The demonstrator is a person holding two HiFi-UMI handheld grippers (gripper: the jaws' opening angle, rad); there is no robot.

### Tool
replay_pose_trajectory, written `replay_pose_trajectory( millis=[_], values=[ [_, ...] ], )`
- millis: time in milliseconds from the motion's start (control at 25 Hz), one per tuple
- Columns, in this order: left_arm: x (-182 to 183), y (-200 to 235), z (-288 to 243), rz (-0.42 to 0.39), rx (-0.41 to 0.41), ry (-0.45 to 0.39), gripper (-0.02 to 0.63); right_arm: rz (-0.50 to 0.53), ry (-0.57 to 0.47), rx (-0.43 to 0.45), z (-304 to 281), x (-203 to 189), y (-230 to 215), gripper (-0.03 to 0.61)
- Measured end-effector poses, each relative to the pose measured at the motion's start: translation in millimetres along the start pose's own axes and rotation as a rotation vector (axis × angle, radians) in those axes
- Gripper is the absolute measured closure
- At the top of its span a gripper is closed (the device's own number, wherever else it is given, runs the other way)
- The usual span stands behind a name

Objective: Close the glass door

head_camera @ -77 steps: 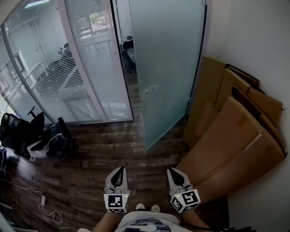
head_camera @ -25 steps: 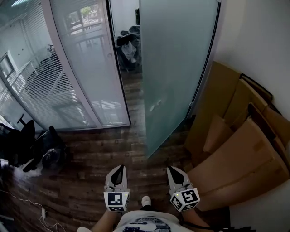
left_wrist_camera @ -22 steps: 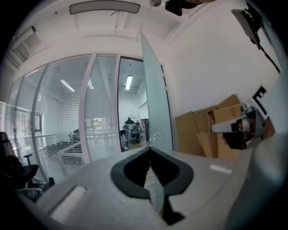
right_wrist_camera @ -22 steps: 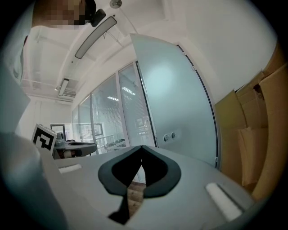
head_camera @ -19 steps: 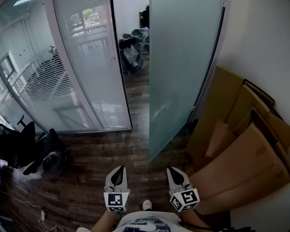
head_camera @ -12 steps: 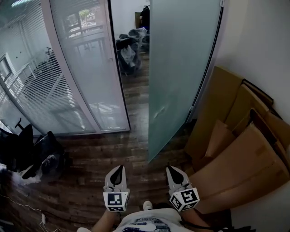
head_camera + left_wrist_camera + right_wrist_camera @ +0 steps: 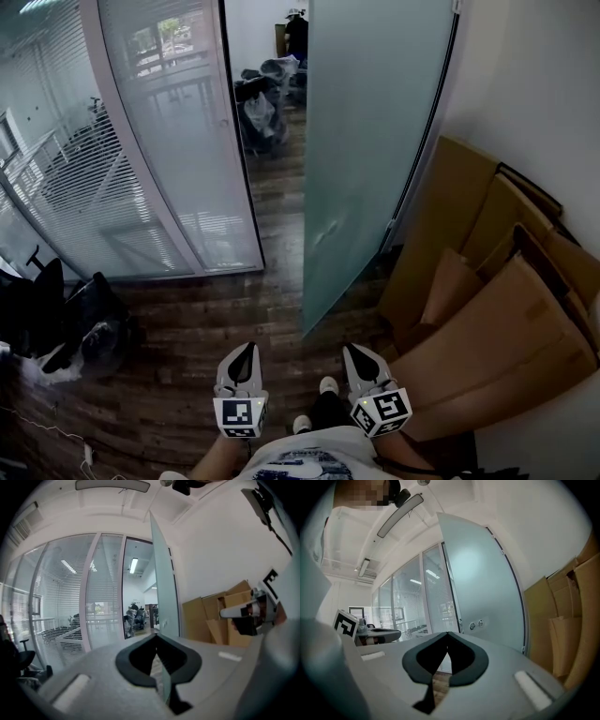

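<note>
A dark wood-plank floor is noted. Flattened cardboard boxes are leaned against the white wall. Blinds are seen behind a glass partition.

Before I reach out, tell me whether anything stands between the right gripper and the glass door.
Nothing visible does: only bare wooden floor separates the right gripper from the glass door. The cardboard leans off to the right.

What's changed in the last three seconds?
The person stepped nearer the glass door, which now looms larger; a shoe has come forward. Nothing taken or released. The left gripper and right gripper stay shut and empty; the door still stands open by the cardboard.
</note>
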State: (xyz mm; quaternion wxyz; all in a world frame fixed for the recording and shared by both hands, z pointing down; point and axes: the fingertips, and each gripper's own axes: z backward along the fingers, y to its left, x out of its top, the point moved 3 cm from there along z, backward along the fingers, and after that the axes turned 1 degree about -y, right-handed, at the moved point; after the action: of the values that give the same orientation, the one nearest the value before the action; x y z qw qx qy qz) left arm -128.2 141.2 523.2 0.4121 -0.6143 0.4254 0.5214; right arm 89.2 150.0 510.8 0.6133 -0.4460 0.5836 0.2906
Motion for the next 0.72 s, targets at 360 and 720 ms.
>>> replay_pose_trajectory(
  millis=[360,720],
  values=[
    [1.3,5.0,-16.1,-0.010,0.015,0.002,0.611,-0.009,-0.001,0.018,-21.0,-0.8,-11.4,0.571],
    [10.3,13.6,-61.1,-0.011,0.034,0.006,0.611,-0.008,-0.008,0.039,-66.2,12.5,-38.1,0.571]
  ],
)
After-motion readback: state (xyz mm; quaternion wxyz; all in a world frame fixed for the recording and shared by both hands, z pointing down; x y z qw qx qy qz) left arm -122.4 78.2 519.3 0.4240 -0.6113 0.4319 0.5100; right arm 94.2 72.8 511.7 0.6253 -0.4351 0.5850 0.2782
